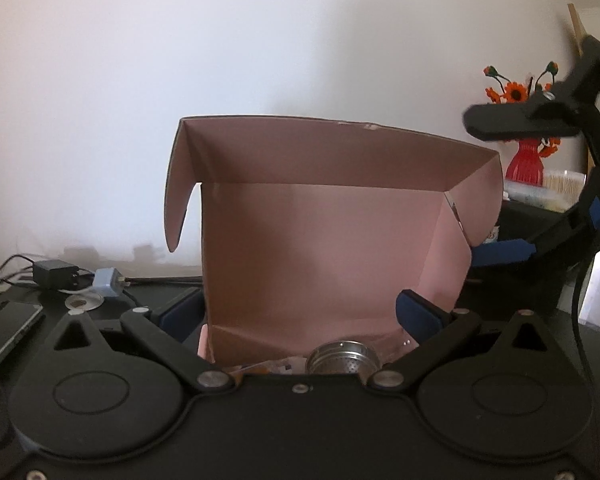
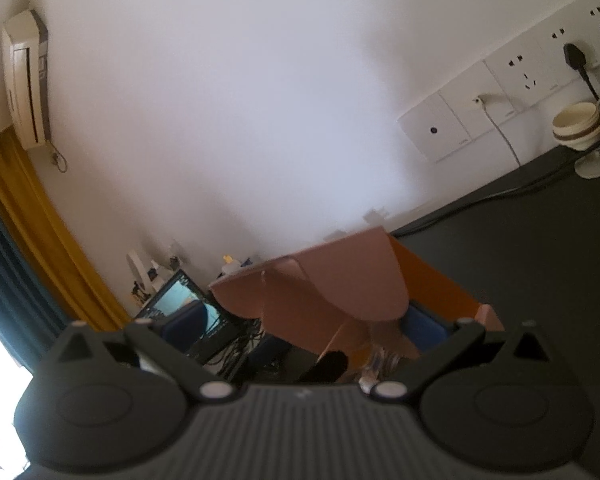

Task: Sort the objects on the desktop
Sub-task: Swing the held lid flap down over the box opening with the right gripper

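A pink-lined cardboard box [image 1: 332,248] stands open on the dark desk, its lid raised upright in front of my left gripper [image 1: 300,312]. The left gripper is open, its blue pads either side of the box's front; nothing is held. A metal strainer-like cup [image 1: 342,358] lies inside the box near the front. My right gripper [image 1: 500,252] reaches in from the right, beside the lid's side flap. In the right wrist view the right gripper [image 2: 312,320] is open, with the box's lid flap [image 2: 364,280] between its pads and the box's orange outside [image 2: 440,284] behind.
A black adapter [image 1: 56,274], a blue plug [image 1: 108,282], cables and a tablet [image 1: 8,328] lie at the left. A red vase of orange flowers [image 1: 524,160] stands at the right. Wall sockets [image 2: 520,72], a bowl on a stand [image 2: 578,128] and a laptop [image 2: 188,304] are nearby.
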`<state>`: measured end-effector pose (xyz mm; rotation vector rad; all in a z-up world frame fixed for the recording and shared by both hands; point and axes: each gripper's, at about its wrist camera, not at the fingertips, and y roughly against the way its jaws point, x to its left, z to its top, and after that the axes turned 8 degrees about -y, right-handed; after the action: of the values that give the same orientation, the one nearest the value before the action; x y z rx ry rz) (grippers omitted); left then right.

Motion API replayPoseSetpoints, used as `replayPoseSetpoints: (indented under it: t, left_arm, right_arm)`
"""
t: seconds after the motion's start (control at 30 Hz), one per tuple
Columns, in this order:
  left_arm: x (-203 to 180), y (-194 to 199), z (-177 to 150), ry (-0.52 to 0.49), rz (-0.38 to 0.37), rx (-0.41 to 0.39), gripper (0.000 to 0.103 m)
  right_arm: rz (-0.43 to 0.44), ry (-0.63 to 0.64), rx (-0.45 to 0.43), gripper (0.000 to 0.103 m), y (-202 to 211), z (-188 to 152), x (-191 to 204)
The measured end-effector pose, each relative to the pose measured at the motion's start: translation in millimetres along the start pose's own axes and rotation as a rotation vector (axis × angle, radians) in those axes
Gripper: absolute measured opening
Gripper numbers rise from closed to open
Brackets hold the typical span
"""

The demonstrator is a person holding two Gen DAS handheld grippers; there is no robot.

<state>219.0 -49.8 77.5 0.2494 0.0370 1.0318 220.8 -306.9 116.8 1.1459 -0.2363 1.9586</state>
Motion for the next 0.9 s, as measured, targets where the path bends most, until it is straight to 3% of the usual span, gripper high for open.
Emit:
replayPoseSetpoints:
  t: [0.33,0.5,0.9]
  left_arm:
    - [0,5,2,0.002,0.007,0.0,0.103]
    - [6,7,3,0.022,-0.015,0.007,0.103]
    - [3,9,-1,-0.047,-0.034,0.048,0.103]
  right_arm:
    - [-0.04,0.019,-0.021,0.102,-17,7,0]
    - [-0.015,-0.024,-0.01,0.102,-18,6,-5]
    - [0.015,-0.053,0.01,0.102,-12,2,-13]
